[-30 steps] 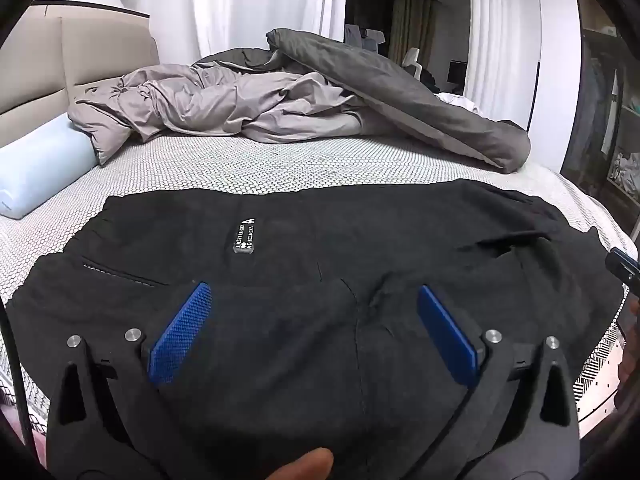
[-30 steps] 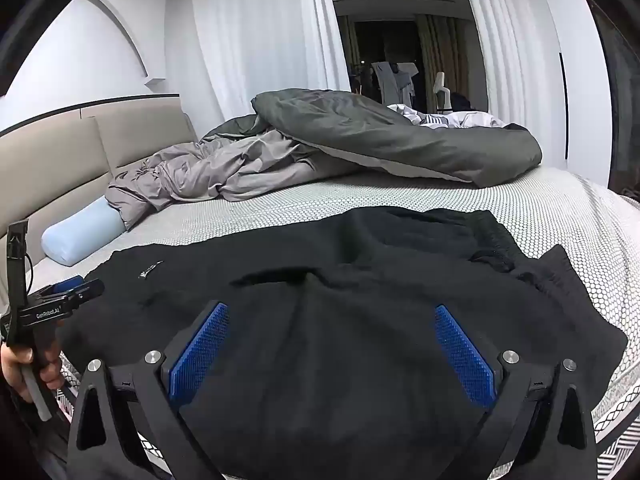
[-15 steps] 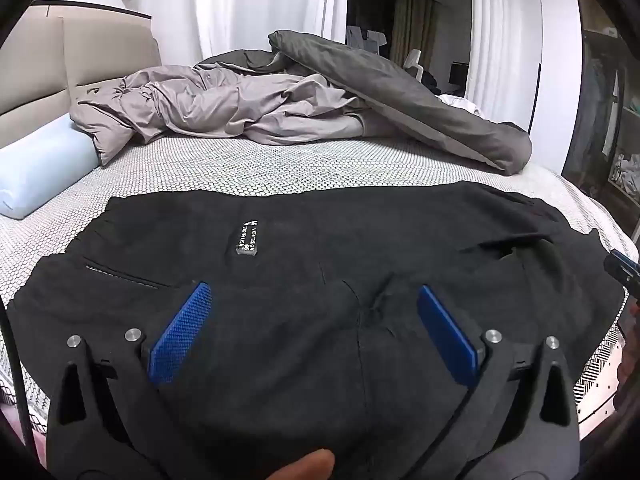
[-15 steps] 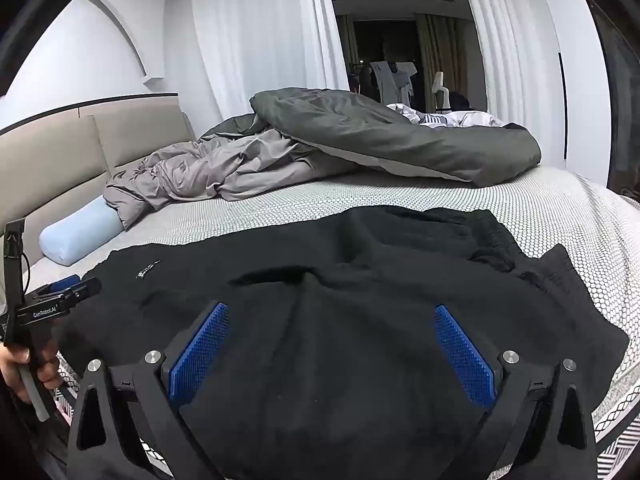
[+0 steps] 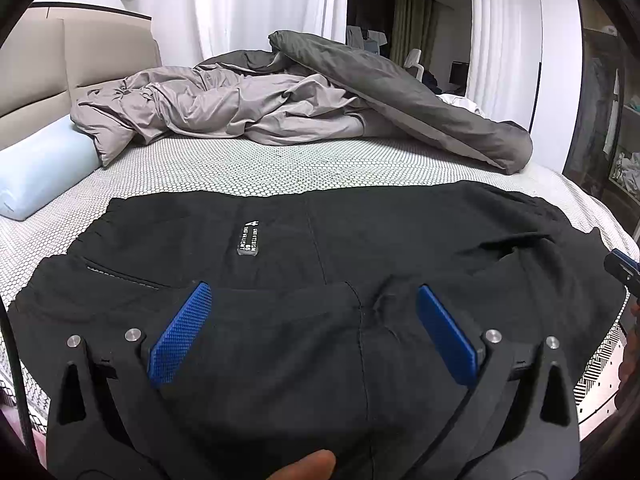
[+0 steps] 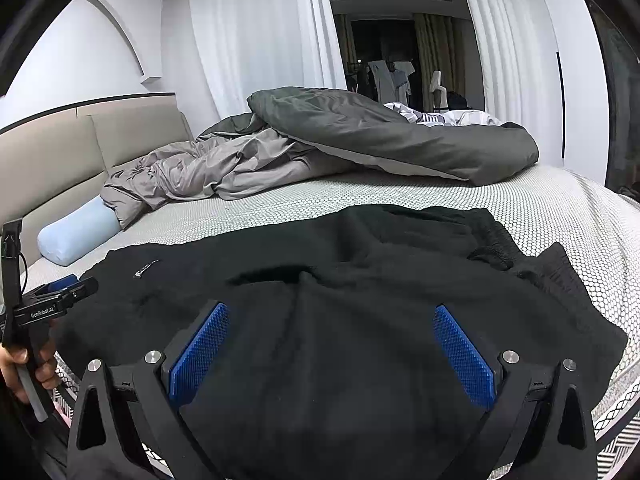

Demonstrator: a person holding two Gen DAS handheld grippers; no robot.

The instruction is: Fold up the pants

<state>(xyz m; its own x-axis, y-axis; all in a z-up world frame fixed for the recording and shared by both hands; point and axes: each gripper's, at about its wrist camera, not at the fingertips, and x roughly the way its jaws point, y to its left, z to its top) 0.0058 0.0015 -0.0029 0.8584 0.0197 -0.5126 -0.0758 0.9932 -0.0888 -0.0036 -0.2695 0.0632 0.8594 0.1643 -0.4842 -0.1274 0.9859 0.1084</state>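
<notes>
Barely any change vs a sec ago: both grippers hang in much the same spot over the pants, cloth lies as it did.

Bed (image 5: 248, 168) fills both views, white cover w/ small honeycomb print, beige padded headboard (image 6: 60, 152) at the left. Grey duvet (image 5: 280, 104) is bunched along the far side, darker side flipped over on the right, lighter side rumpled toward the headboard. White curtains (image 6: 248, 40) behind, dark doorway between them.

Black pants (image 5: 320, 248) lie spread flat across the near part of the bed, running left-right, near edge at the bed's edge. Fabric mostly smooth on the left; on the right it's rucked into a few folds w/ an open slit or pocket gap. Zip pocket line at near left.

Light blue bolster pillow (image 5: 36, 172) lies at the headboard end, touching the duvet's corner, apart from the pants.

Left gripper (image 5: 314, 332) is above the pants' near middle, blue pads spread wide apart, nothing between them. Can't tell if pads touch the cloth. Fingertip of the person's hand shows at the bottom edge. Right gripper (image 6: 332, 344) likewise wide apart, empty, over the pants' right half.

Small white-lettered label (image 5: 248, 238) sits on the pants left of the centre seam.
</notes>
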